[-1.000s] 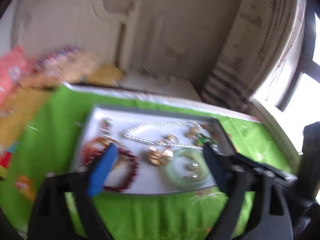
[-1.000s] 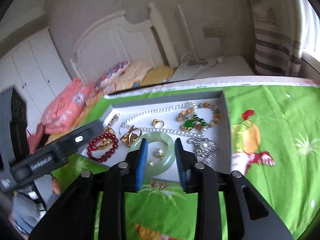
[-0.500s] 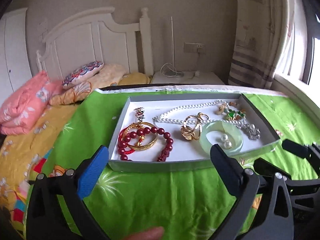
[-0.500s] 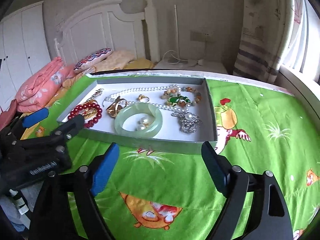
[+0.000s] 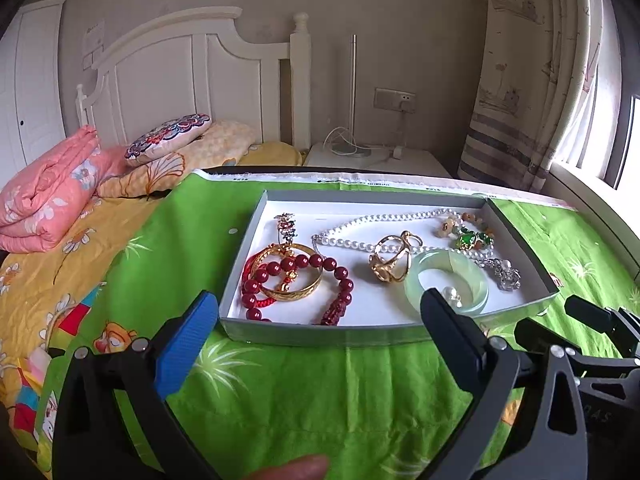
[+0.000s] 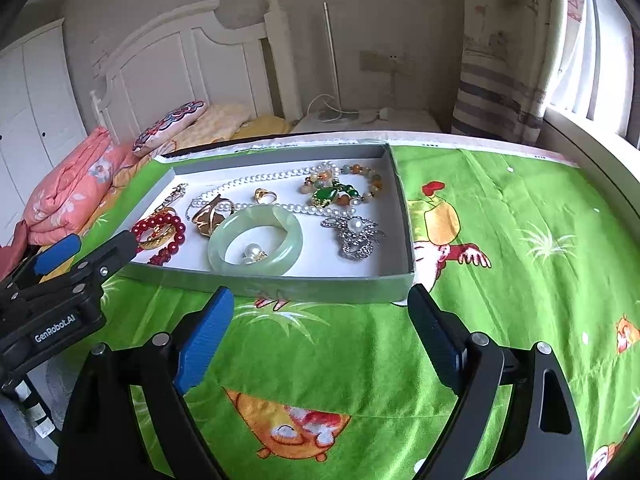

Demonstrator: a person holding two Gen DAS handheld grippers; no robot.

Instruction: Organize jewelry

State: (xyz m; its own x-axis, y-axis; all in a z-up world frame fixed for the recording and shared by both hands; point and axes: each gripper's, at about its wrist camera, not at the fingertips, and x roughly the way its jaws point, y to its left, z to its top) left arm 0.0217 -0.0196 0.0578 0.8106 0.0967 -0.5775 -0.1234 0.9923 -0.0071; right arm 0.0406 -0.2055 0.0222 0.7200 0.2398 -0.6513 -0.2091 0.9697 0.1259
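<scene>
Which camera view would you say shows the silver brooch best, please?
The right wrist view: the silver brooch lies whole and unobstructed in the tray. The left wrist view shows it small and indistinct near the tray's right wall.

We see a white headboard (image 5: 192,76) upper left, beige wall (image 5: 400,20) behind, striped curtain (image 5: 516,100) upper right, bright window (image 5: 600,128) far right, wardrobe (image 6: 36,92) at left.

A: Right gripper (image 6: 320,320) versus a second back?

B: Its fingers were nearly together over the jade bangle (image 6: 254,241); now they stand wide apart, back off the tray (image 6: 404,208), above the green cloth (image 6: 500,280).

A: Left gripper (image 5: 320,320)?

B: Pulled back from over the tray to short of its near wall. View sharp now, blurred then.
</scene>
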